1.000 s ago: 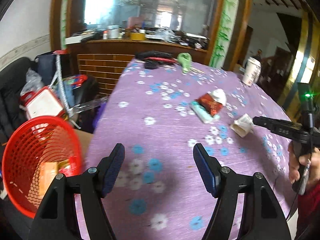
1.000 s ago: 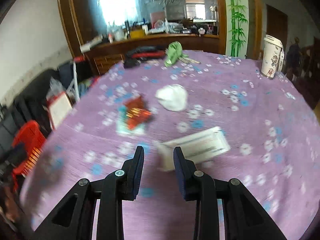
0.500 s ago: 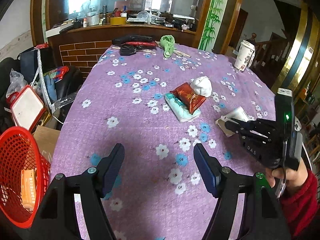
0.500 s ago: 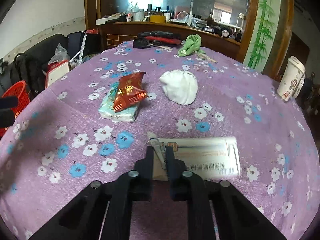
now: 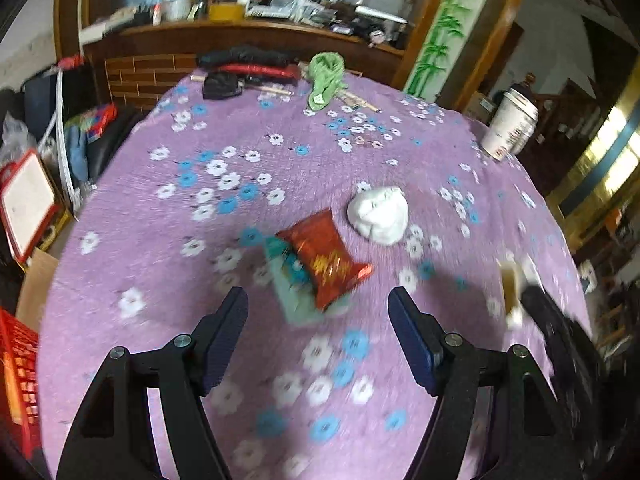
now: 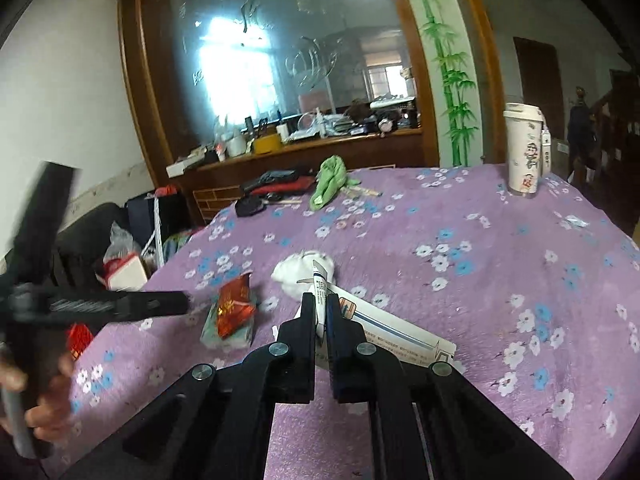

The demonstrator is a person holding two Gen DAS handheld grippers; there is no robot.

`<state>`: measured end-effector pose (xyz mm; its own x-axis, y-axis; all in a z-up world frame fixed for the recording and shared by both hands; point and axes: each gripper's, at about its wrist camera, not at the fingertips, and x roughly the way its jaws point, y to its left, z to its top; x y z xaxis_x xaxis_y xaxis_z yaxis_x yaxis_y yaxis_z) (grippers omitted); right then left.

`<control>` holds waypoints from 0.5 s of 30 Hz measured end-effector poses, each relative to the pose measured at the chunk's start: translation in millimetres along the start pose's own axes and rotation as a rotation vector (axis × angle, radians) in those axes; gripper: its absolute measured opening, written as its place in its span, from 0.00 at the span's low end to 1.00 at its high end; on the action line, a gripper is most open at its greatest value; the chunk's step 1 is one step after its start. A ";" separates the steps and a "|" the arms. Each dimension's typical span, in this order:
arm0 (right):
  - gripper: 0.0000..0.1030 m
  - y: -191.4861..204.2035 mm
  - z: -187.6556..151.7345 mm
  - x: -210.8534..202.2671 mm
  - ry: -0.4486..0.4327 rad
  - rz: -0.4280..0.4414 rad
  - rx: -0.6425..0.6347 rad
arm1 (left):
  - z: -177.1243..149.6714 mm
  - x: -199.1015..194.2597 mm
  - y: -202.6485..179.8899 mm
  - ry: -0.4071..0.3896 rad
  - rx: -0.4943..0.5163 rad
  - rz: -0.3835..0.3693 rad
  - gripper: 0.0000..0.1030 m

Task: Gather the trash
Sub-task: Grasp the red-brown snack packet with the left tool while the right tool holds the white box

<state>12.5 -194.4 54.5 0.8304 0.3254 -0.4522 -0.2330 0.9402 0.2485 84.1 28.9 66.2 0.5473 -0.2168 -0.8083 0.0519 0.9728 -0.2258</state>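
The right claw (image 6: 320, 316) is clenched on the end flap of a flattened white box (image 6: 396, 334), which trails off behind it to the right over the purple cloth (image 6: 500, 240); whether the far end is clear of the cloth I cannot tell. So the step in hand looks like the pick-up of that box, with the carry to the bin to follow. The left claw (image 5: 318, 320) is released, its jaws standing wide with nothing between them, and it points down at a red wrapper (image 5: 326, 256) lying on a pale green pack (image 5: 288, 280) just ahead of its tips. A white wad (image 5: 378, 214) sits farther ahead and a little to the right, touching neither. From the right claw the same wrapper and pack lie ahead to the left, the wad straight ahead just past the box flap. The red basket (image 5: 18, 376) shows only as an edge far off to the left of the left claw, beside the table, well apart from all the trash. As I judge it, the right hand next needs to swing the box across to that basket without the thin flap slipping from the pads, while the left needs to drop onto the wrapper and close; wrapper and pack are stacked, so it may take both or only the top one.
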 end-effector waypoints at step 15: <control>0.05 -13.2 4.9 -5.1 -0.013 0.017 0.060 | 16.2 74.8 -19.1 0.064 0.050 0.094 0.32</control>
<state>13.9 -208.9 57.7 0.8336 0.3391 -0.4361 -0.2161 0.9267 0.3074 137.6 -4.5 18.8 0.4970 -0.1277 -0.8583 0.0456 0.9916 -0.1211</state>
